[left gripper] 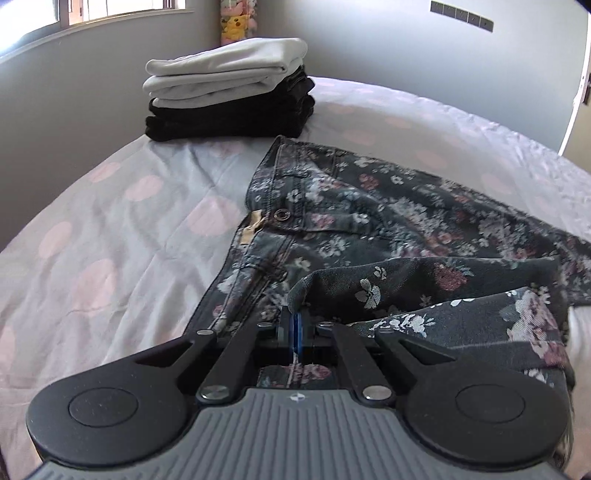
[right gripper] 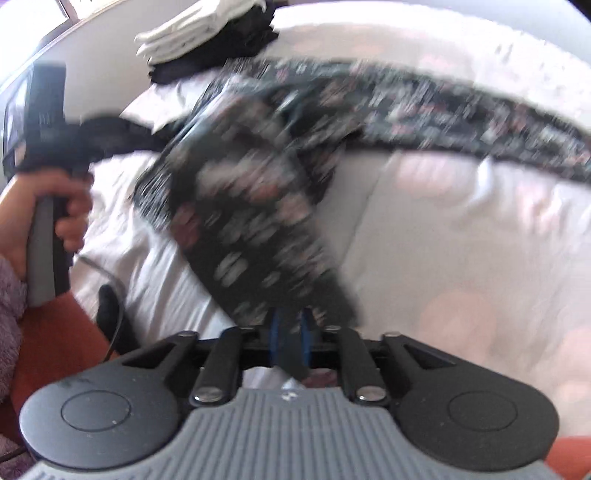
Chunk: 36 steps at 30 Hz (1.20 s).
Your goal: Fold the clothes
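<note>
Dark floral-print jeans (left gripper: 369,206) lie across the bed, waistband and button toward the left. One leg is folded back over toward me. My left gripper (left gripper: 297,328) is shut on the hem of that folded leg. In the right wrist view the jeans (right gripper: 251,206) are motion-blurred; my right gripper (right gripper: 290,332) is shut on another edge of the leg and holds it above the sheet. The left gripper (right gripper: 122,136) and the hand holding it show at the left of that view.
A stack of folded white and black clothes (left gripper: 229,92) sits at the far side of the bed, also in the right wrist view (right gripper: 207,40). The bedsheet (left gripper: 110,229) is pale with pink dots. A wall, window and plush toys (left gripper: 236,22) are behind.
</note>
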{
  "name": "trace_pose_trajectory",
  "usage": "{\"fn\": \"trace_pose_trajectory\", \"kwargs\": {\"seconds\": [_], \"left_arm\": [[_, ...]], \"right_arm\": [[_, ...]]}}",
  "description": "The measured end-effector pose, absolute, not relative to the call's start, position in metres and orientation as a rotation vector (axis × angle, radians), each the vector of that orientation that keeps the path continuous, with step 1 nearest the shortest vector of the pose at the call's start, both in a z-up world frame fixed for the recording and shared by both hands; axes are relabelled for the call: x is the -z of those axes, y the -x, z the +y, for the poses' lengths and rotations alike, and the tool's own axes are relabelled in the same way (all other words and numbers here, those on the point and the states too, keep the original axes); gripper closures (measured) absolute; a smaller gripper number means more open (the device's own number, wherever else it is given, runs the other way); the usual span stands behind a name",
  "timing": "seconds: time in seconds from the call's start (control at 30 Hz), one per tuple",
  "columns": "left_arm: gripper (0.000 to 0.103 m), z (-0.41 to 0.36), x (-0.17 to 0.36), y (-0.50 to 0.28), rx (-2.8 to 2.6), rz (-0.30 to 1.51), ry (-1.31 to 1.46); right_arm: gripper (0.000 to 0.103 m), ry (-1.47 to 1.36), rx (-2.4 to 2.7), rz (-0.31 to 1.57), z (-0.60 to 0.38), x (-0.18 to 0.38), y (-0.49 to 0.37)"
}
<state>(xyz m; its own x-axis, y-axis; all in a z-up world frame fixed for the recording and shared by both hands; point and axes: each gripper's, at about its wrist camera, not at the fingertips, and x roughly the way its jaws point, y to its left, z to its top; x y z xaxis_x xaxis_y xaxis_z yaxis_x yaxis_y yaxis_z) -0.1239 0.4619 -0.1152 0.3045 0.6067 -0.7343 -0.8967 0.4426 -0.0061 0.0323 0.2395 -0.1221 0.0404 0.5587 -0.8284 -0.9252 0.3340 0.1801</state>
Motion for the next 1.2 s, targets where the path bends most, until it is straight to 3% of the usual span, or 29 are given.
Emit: {"fn": "trace_pose_trajectory", "kwargs": {"seconds": [0.1, 0.17, 0.2, 0.4, 0.5, 0.53, 0.67, 0.9, 1.0, 1.13, 1.2], "left_arm": [[0.101, 0.463, 0.116, 0.124, -1.048, 0.738, 0.464], [0.101, 0.463, 0.116, 0.124, -1.047, 0.739, 0.463], [0.101, 0.463, 0.116, 0.124, -1.046, 0.739, 0.464], [0.101, 0.465, 0.117, 0.123, -1.044, 0.740, 0.471], [0.101, 0.465, 0.117, 0.123, -1.039, 0.738, 0.470], [0.101, 0.465, 0.117, 0.124, -1.037, 0.735, 0.474], [0.101, 0.465, 0.115, 0.126, -1.019, 0.722, 0.490], [0.101, 0.454, 0.111, 0.118, -0.873, 0.699, 0.518], [0.101, 0.446, 0.114, 0.109, -0.811, 0.729, 0.492], [0.101, 0.445, 0.123, 0.104, -0.867, 0.799, 0.441], [0.101, 0.447, 0.127, 0.104, -0.899, 0.829, 0.436]], "right_arm": [[0.059, 0.484, -1.129, 0.948, 0.243, 0.120, -0.051], [0.037, 0.503, -1.120, 1.004, 0.252, 0.132, -0.060], [0.036, 0.513, -1.117, 1.035, 0.257, 0.139, -0.064], [0.041, 0.588, -1.209, 1.154, 0.280, 0.176, -0.042], [0.070, 0.616, -1.251, 1.172, 0.283, 0.180, -0.034], [0.085, 0.606, -1.266, 1.183, 0.282, 0.179, -0.033], [0.095, 0.642, -1.240, 1.057, 0.268, 0.154, -0.039], [0.095, 0.872, -1.043, 0.709, 0.228, 0.098, -0.068], [0.094, 0.914, -1.001, 0.760, 0.220, 0.106, -0.083], [0.083, 0.944, -1.025, 0.910, 0.207, 0.129, -0.090], [0.069, 0.927, -1.049, 0.912, 0.201, 0.122, -0.089]]}}
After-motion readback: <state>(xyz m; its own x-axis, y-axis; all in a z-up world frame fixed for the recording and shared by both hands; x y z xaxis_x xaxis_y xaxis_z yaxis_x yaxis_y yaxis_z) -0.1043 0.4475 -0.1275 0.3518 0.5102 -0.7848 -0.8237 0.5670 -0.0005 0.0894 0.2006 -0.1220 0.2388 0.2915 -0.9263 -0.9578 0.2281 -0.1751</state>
